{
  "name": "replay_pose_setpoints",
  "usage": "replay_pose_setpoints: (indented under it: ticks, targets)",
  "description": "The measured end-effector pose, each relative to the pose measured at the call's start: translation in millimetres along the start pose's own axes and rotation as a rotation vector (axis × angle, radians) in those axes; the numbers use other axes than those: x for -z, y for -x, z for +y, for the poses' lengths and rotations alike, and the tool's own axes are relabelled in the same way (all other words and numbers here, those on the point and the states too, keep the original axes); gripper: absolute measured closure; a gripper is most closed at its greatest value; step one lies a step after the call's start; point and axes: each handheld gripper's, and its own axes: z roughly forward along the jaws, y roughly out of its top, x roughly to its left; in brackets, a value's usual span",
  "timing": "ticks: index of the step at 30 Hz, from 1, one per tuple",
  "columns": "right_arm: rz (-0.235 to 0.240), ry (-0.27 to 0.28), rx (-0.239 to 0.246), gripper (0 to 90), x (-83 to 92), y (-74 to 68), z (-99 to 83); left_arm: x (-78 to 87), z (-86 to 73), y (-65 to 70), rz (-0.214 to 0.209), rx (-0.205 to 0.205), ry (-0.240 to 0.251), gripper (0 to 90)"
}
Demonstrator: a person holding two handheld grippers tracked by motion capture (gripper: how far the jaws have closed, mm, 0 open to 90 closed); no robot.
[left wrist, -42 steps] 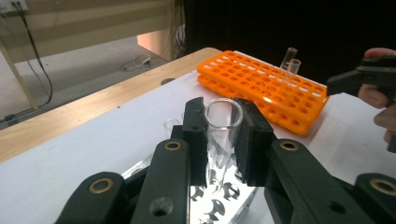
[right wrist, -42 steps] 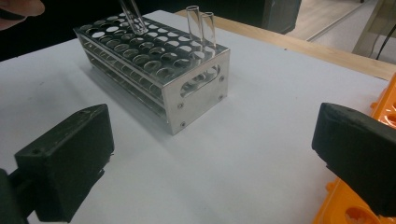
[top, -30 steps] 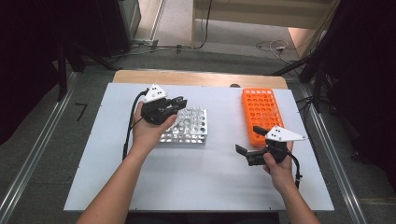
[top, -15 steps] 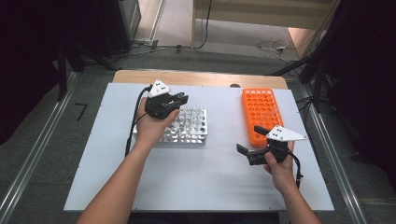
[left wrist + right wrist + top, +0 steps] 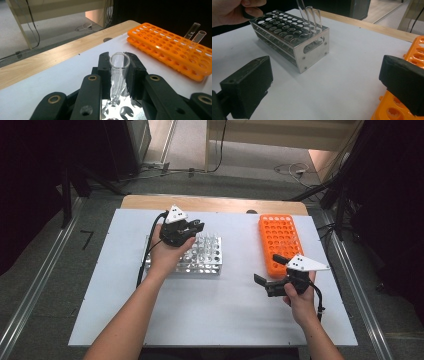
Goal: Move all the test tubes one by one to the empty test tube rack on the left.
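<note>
Left tongs are clamped on a clear glass test tube, rim up, its rounded bottom hanging right over the holes of the steel tube rack on the white worktop. From above, that hand sits over the rack's far side. Right tongs wait wide apart with nothing between them, low over the worktop just beside the orange tube rack, which carries two tubes at its far end in the left gripper view. In the right gripper view, three tubes stand at the steel rack's corner. My read: this tube is either going into a hole or coming out of one. Best handling is to keep it dead upright, centre the tip over a single hole, travel straight along the tube's axis, and avoid squeezing harder — glass against a metal edge could chip
</note>
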Motion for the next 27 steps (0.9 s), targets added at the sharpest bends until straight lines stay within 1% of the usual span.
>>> replay_pose_setpoints:
  ticks: [7, 8, 11, 12, 13, 14, 18, 20, 23, 27]
  targets:
    - [0.000, -0.003, 0.001, 0.0, 0.0, -0.2, -0.1, -5.2, -2.1, 4.2, 0.024, -0.019, -0.028, 75.9]
    - [0.000, -0.004, 0.001, 0.0, -0.1, -0.4, -0.1, -6.1, -2.5, 5.1, 0.022, -0.017, -0.032, 75.9]
    - [0.000, -0.003, 0.003, 0.0, -0.3, -0.6, 0.1, -7.7, -3.5, 7.2, 0.026, -0.032, -0.041, 75.9]
    - [0.000, -0.002, 0.003, 0.0, -0.2, -0.5, 0.1, -8.5, -4.0, 8.1, 0.028, -0.029, -0.045, 75.9]
    - [-0.002, -0.003, 0.002, 0.0, -0.1, -0.5, 0.0, -9.3, -4.4, 8.6, 0.039, -0.035, -0.054, 75.9]
    - [-0.002, -0.003, 0.001, 0.0, -0.1, -0.3, -0.1, -10.3, -5.0, 9.1, 0.048, -0.035, -0.059, 75.8]
    - [-0.002, -0.002, 0.002, 0.0, -0.3, 0.0, -0.2, -12.9, -7.3, 9.7, 0.057, -0.032, -0.076, 75.8]
    - [-0.001, -0.001, 0.003, 0.0, -0.2, 0.1, -0.2, -14.4, -8.1, 10.0, 0.059, -0.026, -0.082, 75.9]
    - [-0.002, -0.002, -0.001, 0.0, -0.2, 0.2, -0.4, -15.8, -9.4, 10.9, 0.057, -0.029, -0.096, 75.8]
    - [-0.003, -0.002, -0.001, 0.0, -0.2, 0.5, -0.5, -17.3, -10.3, 12.1, 0.061, -0.029, -0.101, 75.7]
